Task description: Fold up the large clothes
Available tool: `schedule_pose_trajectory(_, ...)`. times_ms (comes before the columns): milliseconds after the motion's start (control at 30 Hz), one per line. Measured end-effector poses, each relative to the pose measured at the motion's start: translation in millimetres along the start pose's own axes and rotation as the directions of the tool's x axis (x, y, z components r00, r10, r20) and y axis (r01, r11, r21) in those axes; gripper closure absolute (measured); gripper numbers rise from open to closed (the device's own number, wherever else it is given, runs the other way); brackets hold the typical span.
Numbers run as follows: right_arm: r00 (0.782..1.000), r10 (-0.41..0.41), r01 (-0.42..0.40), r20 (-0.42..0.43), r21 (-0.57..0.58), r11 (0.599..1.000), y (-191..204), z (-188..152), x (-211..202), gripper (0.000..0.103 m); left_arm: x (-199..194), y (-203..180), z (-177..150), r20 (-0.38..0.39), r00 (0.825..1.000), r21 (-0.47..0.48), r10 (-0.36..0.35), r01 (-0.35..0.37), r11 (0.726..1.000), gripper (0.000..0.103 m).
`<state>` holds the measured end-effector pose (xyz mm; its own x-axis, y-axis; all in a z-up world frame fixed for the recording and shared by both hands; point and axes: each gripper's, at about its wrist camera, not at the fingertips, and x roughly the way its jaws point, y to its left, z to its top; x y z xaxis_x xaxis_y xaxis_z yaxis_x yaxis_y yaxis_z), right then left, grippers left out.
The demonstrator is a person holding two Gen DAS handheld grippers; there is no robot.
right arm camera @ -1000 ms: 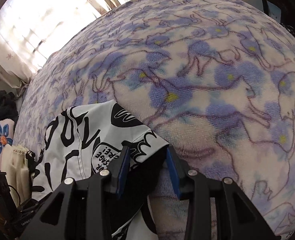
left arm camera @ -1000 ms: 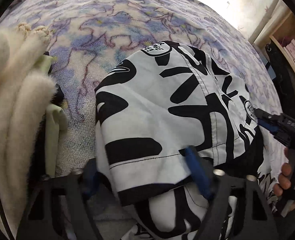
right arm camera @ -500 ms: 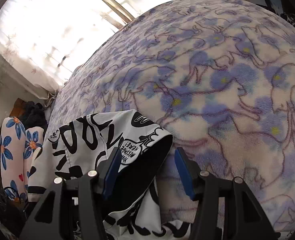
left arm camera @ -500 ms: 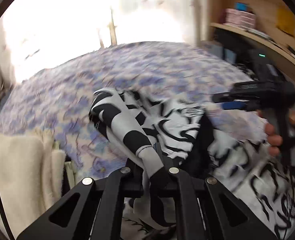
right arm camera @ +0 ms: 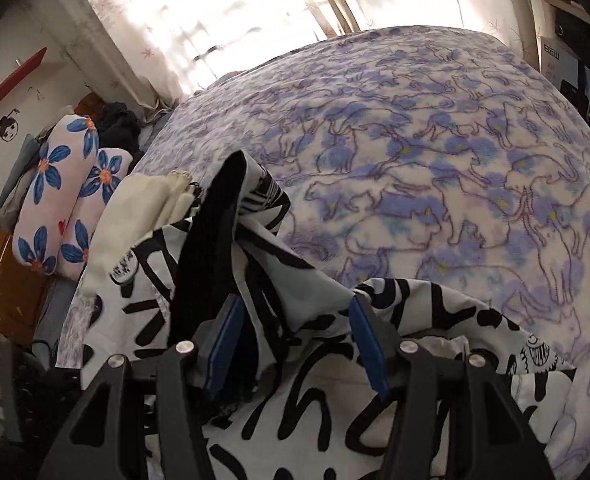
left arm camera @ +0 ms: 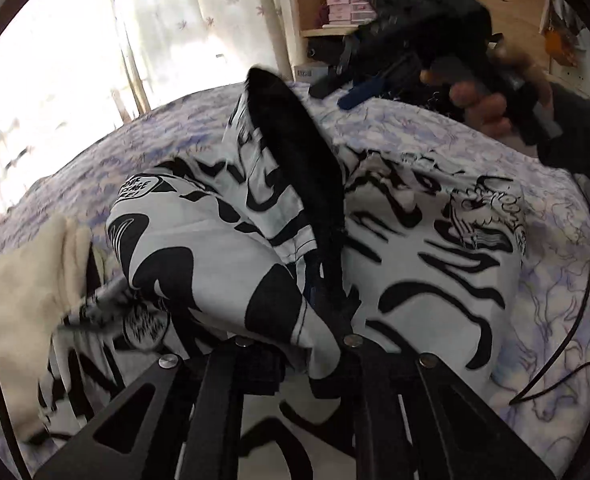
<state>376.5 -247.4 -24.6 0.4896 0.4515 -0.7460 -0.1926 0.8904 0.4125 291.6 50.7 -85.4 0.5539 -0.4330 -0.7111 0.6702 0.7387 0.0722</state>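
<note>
A white garment [left arm camera: 435, 240] with bold black print and a black lining lies bunched on the bed. My left gripper [left arm camera: 315, 320] is shut on a fold of it, and the cloth rises from the jaws in a tall ridge that hides the fingertips. My right gripper [left arm camera: 347, 88] hangs in the air above the far right of the garment, held by a hand [left arm camera: 483, 108]. In the right wrist view that gripper [right arm camera: 295, 344] stands open, its blue pads [right arm camera: 369, 352] wide apart. The garment [right arm camera: 315, 400] shows below and between them, unpinched.
A fleece blanket [right arm camera: 435, 160] with purple cat print covers the bed. A cream fluffy garment [left arm camera: 23, 272] lies at the left, with floral pillows [right arm camera: 55, 200] beyond it. Wooden shelves [left arm camera: 335, 8] stand behind the bed, and a black cable [left arm camera: 575, 320] trails at the right.
My left gripper closed on the garment's fold, rolled and lifted it. My right gripper opened, let go of the black-edged hem and rose off the bed.
</note>
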Motion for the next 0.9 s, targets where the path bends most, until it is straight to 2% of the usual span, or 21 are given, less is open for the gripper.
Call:
schedule_pose_trajectory(67, 1.000, 0.011, -0.011, 0.024, -0.004, 1.000, 13, 3, -8, 0.048, 7, 8, -20, -0.016, 1.000, -0.093, -0.004, 0.002, 0.996, 0.093)
schedule_pose_trajectory(200, 0.997, -0.057, 0.060, 0.043, -0.086, 0.994, 47, 24, -7, 0.048, 11, 19, -42, 0.018, 1.000, -0.221, -0.009, 0.013, 0.975, 0.093)
schedule_pose_trajectory(267, 0.997, -0.068, 0.072, 0.036, -0.118, 0.990, 60, 37, -2, 0.048, 10, 13, -48, 0.036, 0.999, -0.220, 0.000, 0.007, 0.975, 0.093)
schedule_pose_trajectory(367, 0.997, -0.079, 0.080, 0.007, -0.137, 0.987, 72, 63, 15, 0.048, 10, 2, -55, 0.050, 0.998, -0.169, 0.031, -0.022, 0.985, 0.093)
schedule_pose_trajectory(467, 0.993, -0.101, 0.093, -0.059, -0.131, 0.987, 73, 81, 41, 0.048, 12, -7, -59, 0.057, 0.998, -0.129, 0.040, -0.032, 0.991, 0.093)
schedule_pose_trajectory(567, 0.975, -0.133, 0.115, -0.178, -0.112, 0.987, 64, 88, 80, 0.048, 12, -7, -61, 0.061, 0.998, -0.123, 0.031, -0.023, 0.992, 0.093)
schedule_pose_trajectory(700, 0.929, -0.145, 0.117, -0.340, -0.103, 0.988, 54, 76, 122, 0.048, 14, -2, -61, 0.054, 0.999, -0.141, 0.007, 0.000, 0.990, 0.092)
schedule_pose_trajectory(733, 0.926, -0.140, 0.106, -0.350, -0.115, 0.988, 56, 71, 125, 0.057, 15, -1, -60, 0.049, 0.999, -0.146, 0.002, 0.005, 0.989, 0.092)
schedule_pose_trajectory(767, 0.929, -0.139, 0.097, -0.344, -0.136, 0.986, 60, 66, 124, 0.070, 15, 1, -59, 0.039, 0.999, -0.152, -0.006, 0.012, 0.988, 0.092)
schedule_pose_trajectory(800, 0.935, -0.148, 0.091, -0.322, -0.185, 0.978, 67, 60, 121, 0.099, 15, 3, -57, 0.032, 0.999, -0.158, -0.012, 0.017, 0.987, 0.092)
schedule_pose_trajectory(900, 0.966, -0.148, 0.086, -0.213, -0.272, 0.958, 86, 51, 94, 0.099, 14, 15, -46, 0.005, 1.000, -0.195, -0.026, 0.026, 0.981, 0.091)
